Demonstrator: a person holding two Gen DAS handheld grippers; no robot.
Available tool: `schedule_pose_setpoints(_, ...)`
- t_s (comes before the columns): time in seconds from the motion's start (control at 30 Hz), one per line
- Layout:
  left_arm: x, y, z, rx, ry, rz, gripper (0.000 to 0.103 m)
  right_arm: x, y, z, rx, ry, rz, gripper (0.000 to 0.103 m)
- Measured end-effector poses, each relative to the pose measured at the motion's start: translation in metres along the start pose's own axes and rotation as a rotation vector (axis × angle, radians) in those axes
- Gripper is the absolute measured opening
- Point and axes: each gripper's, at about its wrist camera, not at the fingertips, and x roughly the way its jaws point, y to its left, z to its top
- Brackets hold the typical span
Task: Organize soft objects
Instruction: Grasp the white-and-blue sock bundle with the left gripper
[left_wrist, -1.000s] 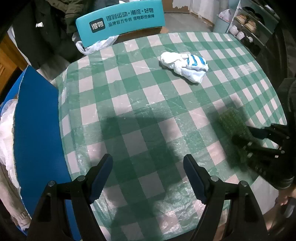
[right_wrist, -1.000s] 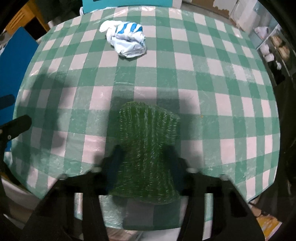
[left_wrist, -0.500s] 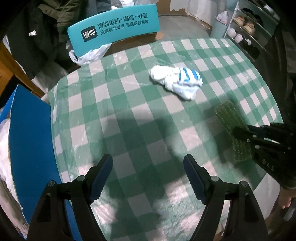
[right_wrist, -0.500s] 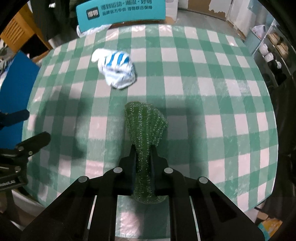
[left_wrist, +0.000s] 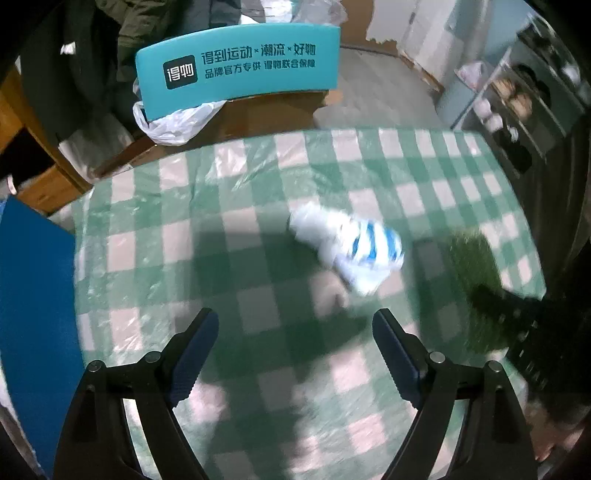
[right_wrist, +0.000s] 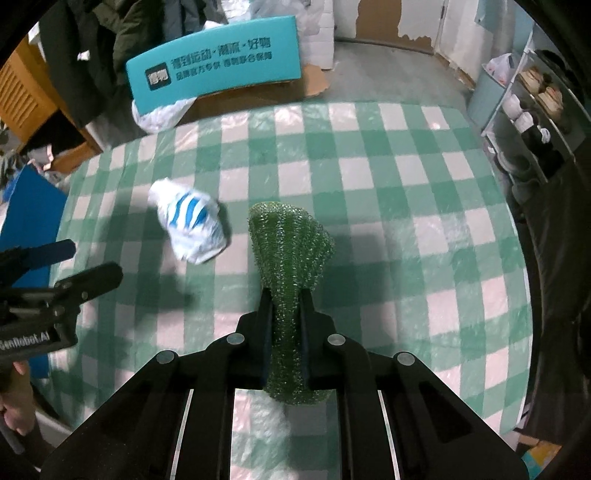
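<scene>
A green knitted cloth (right_wrist: 290, 243) is pinched in my right gripper (right_wrist: 286, 299), which is shut on it and holds it lifted above the green-and-white checked table (right_wrist: 388, 192). In the left wrist view the same green cloth (left_wrist: 474, 266) shows blurred at the right. A crumpled white cloth with blue stripes (left_wrist: 354, 251) lies on the table ahead of my left gripper (left_wrist: 295, 347); the right wrist view shows this striped cloth (right_wrist: 190, 221) left of the green one. My left gripper's jaws are opening, with nothing between them; it hangs short of the striped cloth.
A teal chair back with white lettering (left_wrist: 236, 70) stands beyond the table's far edge, a white plastic bag (left_wrist: 173, 122) below it. A blue panel (left_wrist: 33, 302) borders the table on the left. Shelves with shoes (right_wrist: 532, 99) stand at the right.
My right gripper closed on the green cloth and lifted it off the table. My left gripper moved toward the striped cloth, which now sits closer, and its jaws spread wider.
</scene>
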Motion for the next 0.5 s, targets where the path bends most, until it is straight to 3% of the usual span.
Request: schedule_pose_setpoints(0.5, 0.036, -0.005, 0.042, -0.2, 0.055, -0.048, 0.088, 0.012, -0.005, 0.04, -0.066, -0.005, 0.032, 0.01)
